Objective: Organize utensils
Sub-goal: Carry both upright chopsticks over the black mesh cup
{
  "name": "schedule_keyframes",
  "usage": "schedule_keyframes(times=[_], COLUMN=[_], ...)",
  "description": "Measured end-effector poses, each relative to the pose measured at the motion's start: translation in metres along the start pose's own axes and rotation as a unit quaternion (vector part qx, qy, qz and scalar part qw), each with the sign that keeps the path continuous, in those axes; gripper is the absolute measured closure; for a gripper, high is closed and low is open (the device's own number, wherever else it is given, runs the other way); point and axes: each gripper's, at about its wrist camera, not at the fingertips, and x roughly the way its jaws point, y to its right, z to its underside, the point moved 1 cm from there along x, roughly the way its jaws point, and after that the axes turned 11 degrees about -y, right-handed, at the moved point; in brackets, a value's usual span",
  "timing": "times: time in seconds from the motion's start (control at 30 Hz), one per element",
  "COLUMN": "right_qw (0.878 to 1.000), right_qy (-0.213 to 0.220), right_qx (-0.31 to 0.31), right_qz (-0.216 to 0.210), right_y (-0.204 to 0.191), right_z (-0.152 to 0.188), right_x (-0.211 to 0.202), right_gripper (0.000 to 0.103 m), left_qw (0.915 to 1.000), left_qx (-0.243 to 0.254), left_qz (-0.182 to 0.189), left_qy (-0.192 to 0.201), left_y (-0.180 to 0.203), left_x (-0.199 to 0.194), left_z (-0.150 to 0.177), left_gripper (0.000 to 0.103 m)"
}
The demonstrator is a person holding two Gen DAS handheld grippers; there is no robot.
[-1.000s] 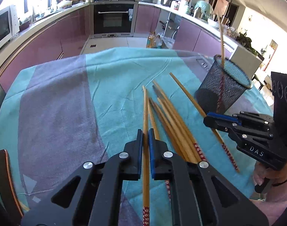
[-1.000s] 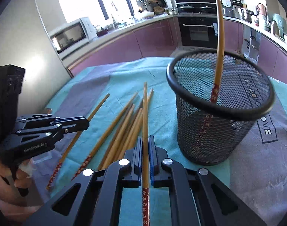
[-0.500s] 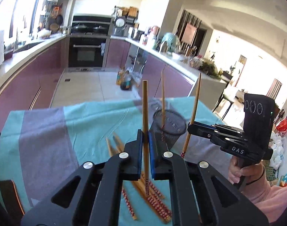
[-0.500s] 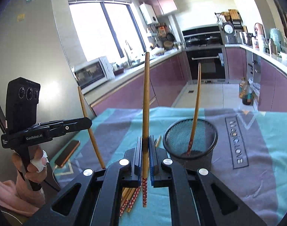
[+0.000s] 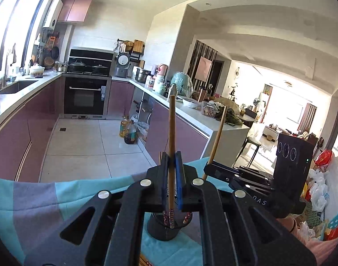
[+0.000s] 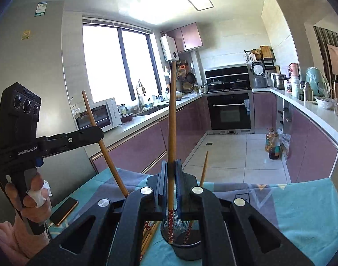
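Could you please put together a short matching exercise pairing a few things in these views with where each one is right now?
Things:
1. Bamboo chopstick with red patterned end
2. Black wire-mesh cup
3. Phone with orange edge
4. White microwave oven

Places:
A. on the kitchen counter by the window
B. lying flat on the teal and grey tablecloth
C. clamped upright in the left hand-held gripper
D. standing on the tablecloth, already holding a chopstick

Pairs: 1-C, 2-D, 3-B, 4-A

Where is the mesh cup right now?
The mesh cup stands on the tablecloth directly below both grippers, low centre in both wrist views, with loose chopsticks lying just to its left.
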Motion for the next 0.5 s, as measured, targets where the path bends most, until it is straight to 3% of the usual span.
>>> schedule_keyframes(times=[0.1, 0.5], right_qw=[1.000, 0.993], right_qy=[-0.010, -0.111], right_qx=[0.010, 0.027], right_qz=[0.006, 0.007], right_y=[0.009, 0.020], right_z=[-0.001, 0.027], right_x=[0.012, 0.058], right_gripper=[0.097, 0.097], left_qw=[0.9998, 0.9897], left_qx=[0.011, 0.019], left_qz=[-0.015, -0.022], left_qy=[-0.007, -0.140], left_y=[0.008, -0.001], left_x=[0.018, 0.115], left_z=[-0.006, 0.036], left_gripper=[0.096, 0.096])
